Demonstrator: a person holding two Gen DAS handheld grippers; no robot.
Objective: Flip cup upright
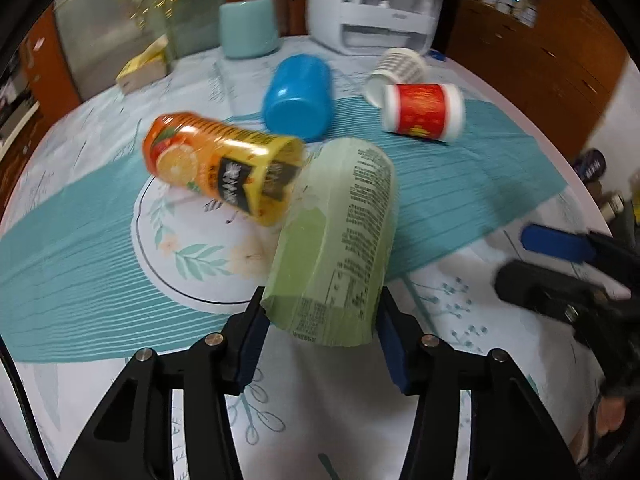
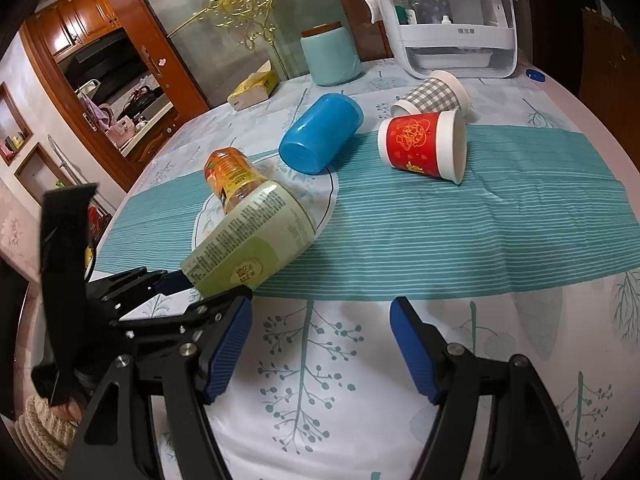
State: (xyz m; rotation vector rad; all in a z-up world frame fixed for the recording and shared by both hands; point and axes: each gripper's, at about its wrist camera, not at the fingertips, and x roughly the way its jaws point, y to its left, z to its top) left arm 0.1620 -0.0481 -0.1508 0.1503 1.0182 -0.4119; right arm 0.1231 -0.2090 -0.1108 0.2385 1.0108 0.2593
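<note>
Between the left gripper's [image 1: 320, 324] pads the green cup [image 1: 336, 240] is clamped near its base; light, crushable; the right gripper [image 2: 320, 344] is held wide open, empty.

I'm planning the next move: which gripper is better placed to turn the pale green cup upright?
Left. The left gripper already has its fingers on both sides of the pale green cup, which is tilted. The right gripper is open over bare tablecloth, holding nothing.
</note>
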